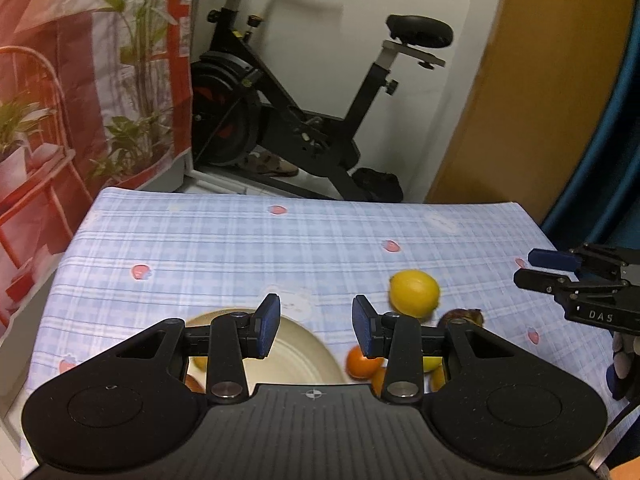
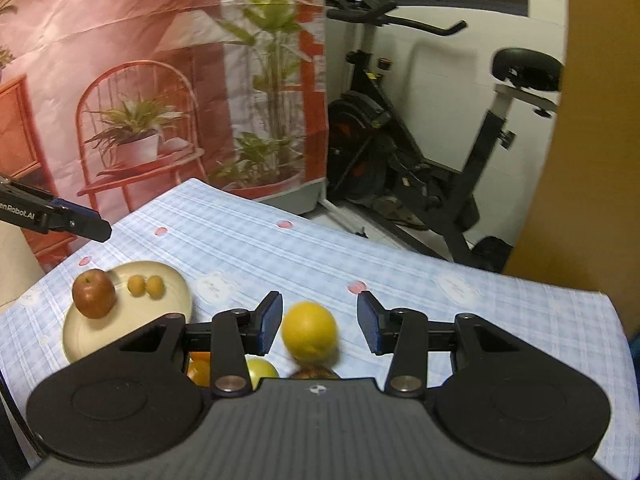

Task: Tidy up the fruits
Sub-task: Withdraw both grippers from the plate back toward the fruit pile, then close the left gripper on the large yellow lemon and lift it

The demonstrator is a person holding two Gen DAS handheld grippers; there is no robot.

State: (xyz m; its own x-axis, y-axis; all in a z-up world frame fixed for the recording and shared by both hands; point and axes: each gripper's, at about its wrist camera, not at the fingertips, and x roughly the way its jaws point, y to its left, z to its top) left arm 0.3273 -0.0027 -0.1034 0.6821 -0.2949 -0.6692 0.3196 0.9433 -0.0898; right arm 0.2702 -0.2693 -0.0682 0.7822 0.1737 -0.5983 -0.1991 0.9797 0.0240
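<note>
A cream plate on the checked blue tablecloth carries a red apple and two small yellow-orange fruits. To its right lies a loose pile: a large yellow citrus, an orange, a pale green-yellow fruit and a dark fruit. My right gripper hovers above the citrus, open, pads clear of it. The left gripper is open and empty over the plate edge. Citrus, orange and the right gripper lie to its right.
An exercise bike stands on the floor beyond the table's far edge. A printed backdrop of plants and a red chair hangs at the left. A wooden door is at the right. Bare cloth stretches across the table's far half.
</note>
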